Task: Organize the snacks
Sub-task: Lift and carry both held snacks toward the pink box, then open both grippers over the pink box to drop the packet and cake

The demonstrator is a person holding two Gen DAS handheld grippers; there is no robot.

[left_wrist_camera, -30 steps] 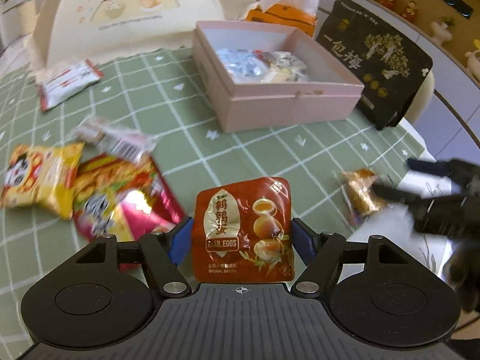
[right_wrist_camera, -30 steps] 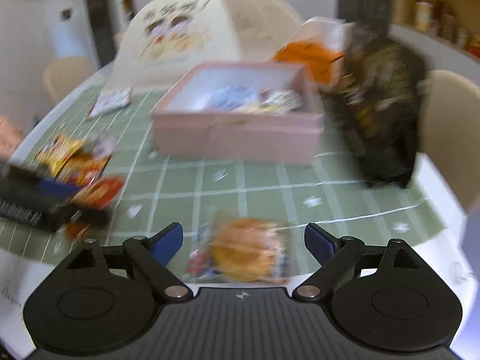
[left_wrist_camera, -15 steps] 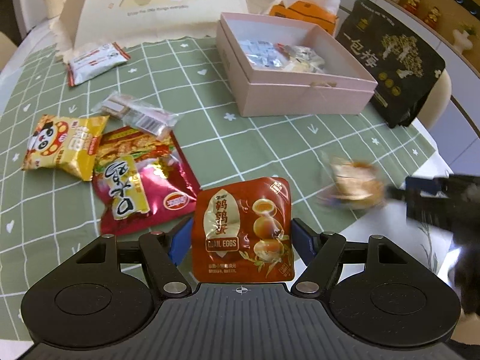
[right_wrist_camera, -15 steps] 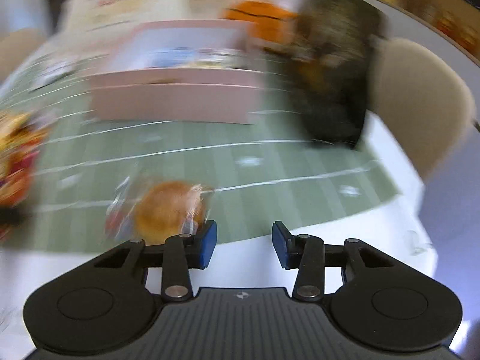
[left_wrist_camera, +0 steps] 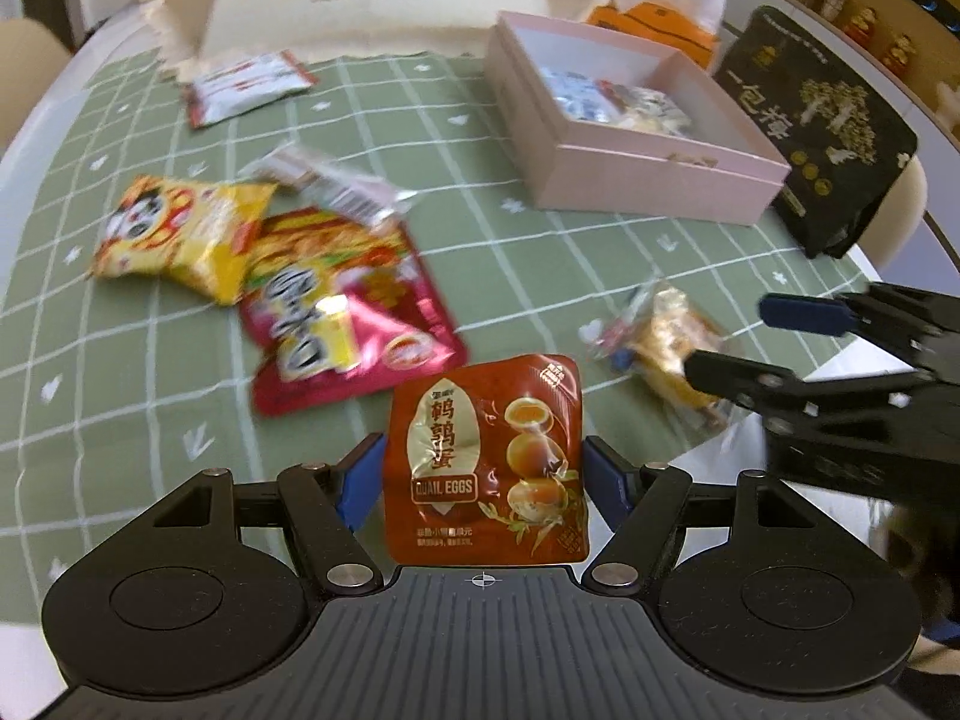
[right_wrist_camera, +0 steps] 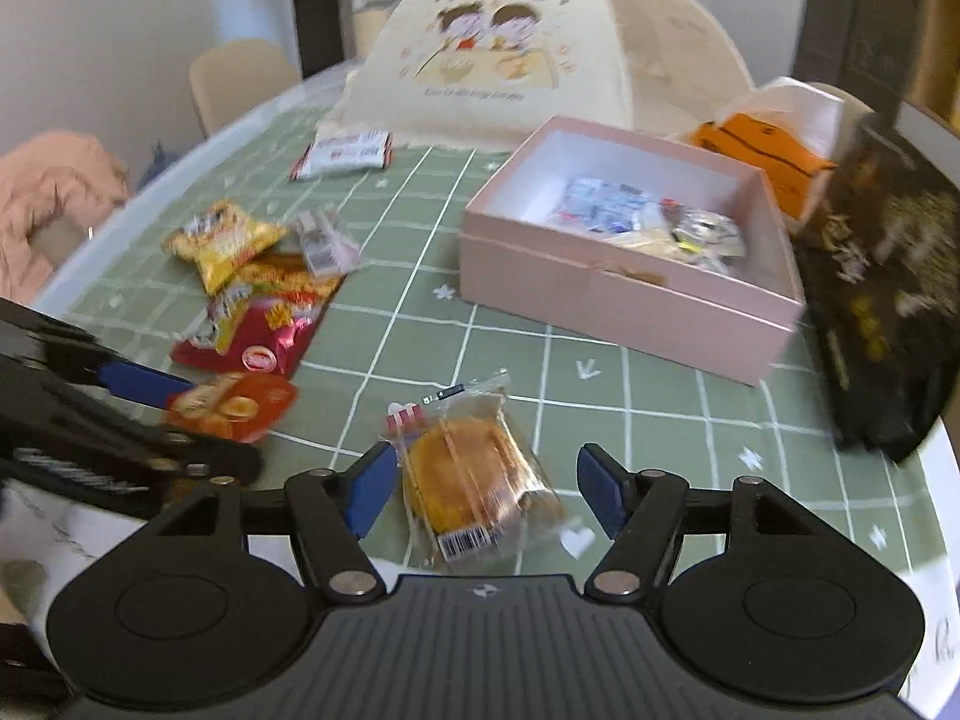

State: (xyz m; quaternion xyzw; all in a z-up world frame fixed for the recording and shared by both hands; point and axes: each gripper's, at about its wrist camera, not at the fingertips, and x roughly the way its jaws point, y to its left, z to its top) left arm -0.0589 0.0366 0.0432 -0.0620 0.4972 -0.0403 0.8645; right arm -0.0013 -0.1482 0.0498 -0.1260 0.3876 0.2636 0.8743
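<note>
My left gripper (left_wrist_camera: 483, 477) is shut on a red quail egg packet (left_wrist_camera: 486, 459) and holds it above the table's near edge; the packet also shows in the right wrist view (right_wrist_camera: 231, 405). My right gripper (right_wrist_camera: 486, 495) is open, its fingers on either side of a clear-wrapped golden cake (right_wrist_camera: 471, 474) that lies on the green checked cloth. The cake (left_wrist_camera: 672, 342) and the right gripper (left_wrist_camera: 750, 339) show at the right in the left wrist view. An open pink box (right_wrist_camera: 630, 306) with several small packets inside stands beyond, also in the left wrist view (left_wrist_camera: 654, 180).
Loose snacks lie at left: a yellow bag (left_wrist_camera: 180, 234), a red bag (left_wrist_camera: 342, 312), a clear packet (left_wrist_camera: 330, 180) and a white-red packet (left_wrist_camera: 246, 87). A black bag (left_wrist_camera: 822, 126), an orange pack (right_wrist_camera: 762, 150) and a cream food cover (right_wrist_camera: 498, 54) stand behind the box.
My right gripper has opened and come back over the cake, which now lies between its fingers. My left gripper still holds the quail egg packet and has shifted a little left.
</note>
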